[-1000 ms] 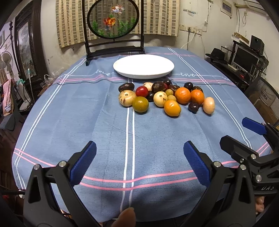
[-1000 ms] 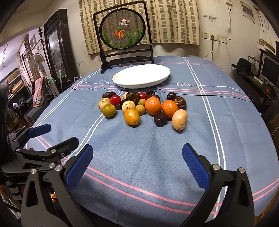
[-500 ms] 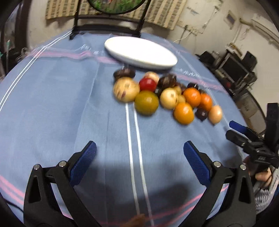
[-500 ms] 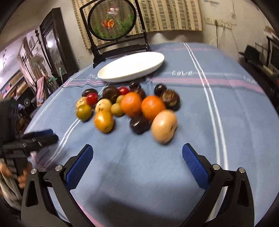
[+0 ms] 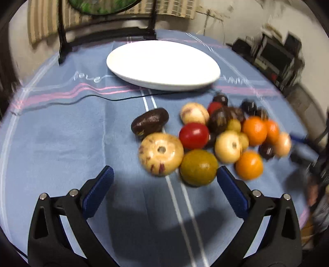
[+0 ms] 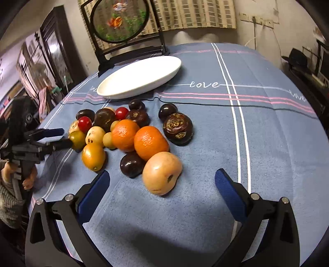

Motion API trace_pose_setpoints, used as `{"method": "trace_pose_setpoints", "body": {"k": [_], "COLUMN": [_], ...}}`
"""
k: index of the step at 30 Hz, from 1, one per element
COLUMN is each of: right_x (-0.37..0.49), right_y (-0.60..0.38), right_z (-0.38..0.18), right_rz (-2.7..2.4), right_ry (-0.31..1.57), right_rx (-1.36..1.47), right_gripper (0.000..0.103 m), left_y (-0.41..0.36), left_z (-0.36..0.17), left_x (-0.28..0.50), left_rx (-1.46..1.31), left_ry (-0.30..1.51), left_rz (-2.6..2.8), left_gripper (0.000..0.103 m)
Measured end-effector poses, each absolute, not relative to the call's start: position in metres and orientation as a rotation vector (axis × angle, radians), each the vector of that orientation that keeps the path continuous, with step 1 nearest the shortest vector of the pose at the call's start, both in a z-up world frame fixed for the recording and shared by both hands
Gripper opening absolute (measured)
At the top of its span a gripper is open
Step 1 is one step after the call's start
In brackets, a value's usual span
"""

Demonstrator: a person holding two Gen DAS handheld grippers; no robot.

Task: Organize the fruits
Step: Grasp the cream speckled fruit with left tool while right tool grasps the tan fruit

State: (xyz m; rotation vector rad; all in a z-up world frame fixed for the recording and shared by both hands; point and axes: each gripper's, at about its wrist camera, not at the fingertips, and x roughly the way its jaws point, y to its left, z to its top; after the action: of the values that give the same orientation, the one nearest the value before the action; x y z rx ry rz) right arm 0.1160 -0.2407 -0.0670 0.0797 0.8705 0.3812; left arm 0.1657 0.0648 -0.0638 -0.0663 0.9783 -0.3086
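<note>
A cluster of several fruits lies on the blue tablecloth in front of an empty white oval plate [image 5: 163, 63] [image 6: 139, 77]. In the left wrist view my left gripper [image 5: 163, 189] is open, its fingers just short of a pale speckled fruit [image 5: 161, 154] and an olive-green fruit [image 5: 198, 167]. In the right wrist view my right gripper [image 6: 161, 189] is open, close to a peach-coloured fruit [image 6: 162, 173] and a dark plum [image 6: 131, 164]. Two oranges [image 6: 151, 142] sit behind them. The left gripper [image 6: 59, 137] shows at the cluster's left edge, open.
A black stand with a round fish picture [image 6: 121, 19] rises behind the plate. A thin black cable [image 6: 205, 103] runs across the cloth between plate and fruit. Furniture and a monitor [image 5: 275, 55] crowd the room's right side. A person's hand [image 6: 28, 180] holds the left tool.
Both grippers have moved forward and down towards the fruit cluster, which now looms much larger. Neither gripper's opening has changed and nothing has been taken hold of.
</note>
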Motion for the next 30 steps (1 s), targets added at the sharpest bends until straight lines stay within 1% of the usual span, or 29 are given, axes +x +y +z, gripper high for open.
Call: {"method": "trace_pose_setpoints", "body": {"k": [5, 8, 10, 13, 18, 21, 24, 26, 28, 30], "right_x": [0.120, 0.123, 0.122, 0.122, 0.123, 0.124, 0.123, 0.123, 0.123, 0.124], "right_y": [-0.250, -0.256, -0.261, -0.262, -0.262, -0.262, -0.262, -0.262, -0.263, -0.263], "right_z": [-0.074, -0.078, -0.078, -0.078, -0.079, -0.079, -0.079, -0.079, -0.079, -0.079], "right_rz": [0.398, 0.406, 0.408, 0.413, 0.416, 0.416, 0.416, 0.416, 0.417, 0.417], "right_ry": [0.906, 0.923, 0.924, 0.922, 0.922, 0.924, 0.924, 0.924, 0.923, 0.923], "right_rx": [0.157, 0.213, 0.240, 0.251, 0.256, 0.260, 0.261, 0.260, 0.261, 0.264], "right_gripper": [0.102, 0.102, 0.102, 0.102, 0.102, 0.102, 0.102, 0.102, 0.102, 0.102], "left_y": [0.081, 0.078, 0.065, 0.056, 0.102, 0.093, 0.071, 0.058, 0.052, 0.062], "left_z": [-0.065, -0.072, -0.072, -0.066, -0.060, -0.064, -0.064, -0.065, -0.073, -0.077], "left_x": [0.180, 0.179, 0.174, 0.170, 0.187, 0.185, 0.179, 0.184, 0.191, 0.194], "left_rx": [-0.163, -0.214, -0.146, -0.052, -0.188, -0.088, -0.046, 0.011, 0.064, 0.032], "left_ry": [0.978, 0.995, 0.991, 0.936, 0.949, 0.959, 0.949, 0.930, 0.951, 0.971], "left_rz": [-0.314, -0.358, -0.396, -0.379, -0.261, -0.214, -0.269, -0.239, -0.205, -0.227], "left_gripper": [0.101, 0.101, 0.101, 0.101, 0.101, 0.101, 0.101, 0.101, 0.101, 0.101]}}
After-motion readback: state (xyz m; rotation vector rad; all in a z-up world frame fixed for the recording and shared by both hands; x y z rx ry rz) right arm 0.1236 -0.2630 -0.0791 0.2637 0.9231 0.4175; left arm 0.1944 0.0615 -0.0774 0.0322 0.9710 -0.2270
